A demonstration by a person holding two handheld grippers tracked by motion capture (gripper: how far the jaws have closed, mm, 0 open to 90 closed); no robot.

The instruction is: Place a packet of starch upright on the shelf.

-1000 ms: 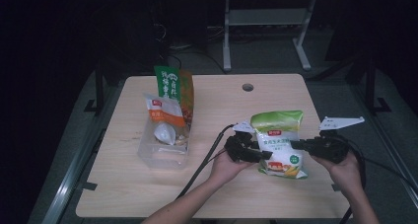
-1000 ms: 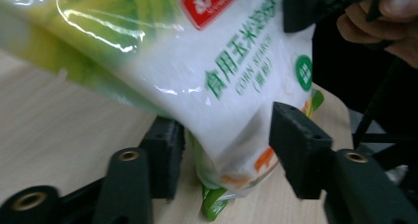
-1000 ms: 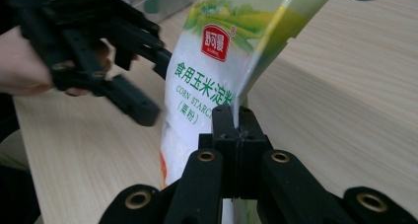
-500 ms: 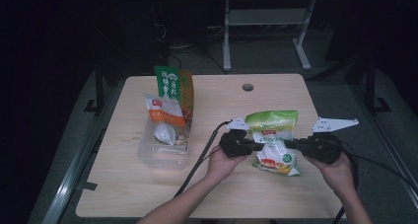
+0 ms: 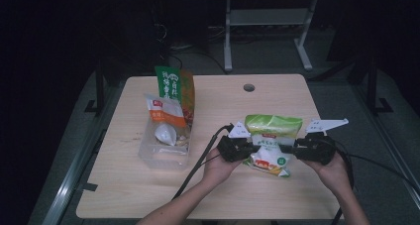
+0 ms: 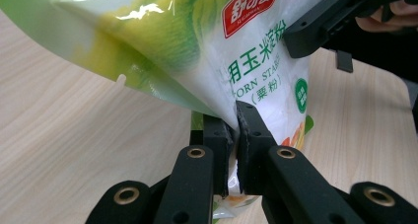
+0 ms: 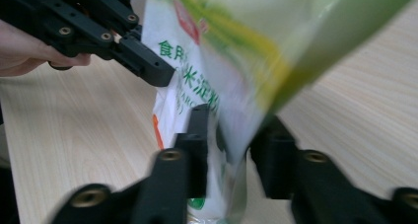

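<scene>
Pinching starch bag (image 5: 270, 145) at its left edge: left gripper (image 5: 239, 148), jaws pressed tight on plastic (clear in left gripper view (image 6: 235, 135)). Right gripper (image 5: 298, 149) at bag's right edge, jaws just been opening, bag between them (image 7: 231, 135), pads apart from it. Bag near front of table (image 5: 218, 93), right of plastic box (image 5: 163, 153) and green pouch (image 5: 173, 86).

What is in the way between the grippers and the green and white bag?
Nothing visible. The left hand-held gripper is already shut on the bag's edge. The right hand-held gripper's jaws have just been opening, with the bag's other edge between them.
</scene>
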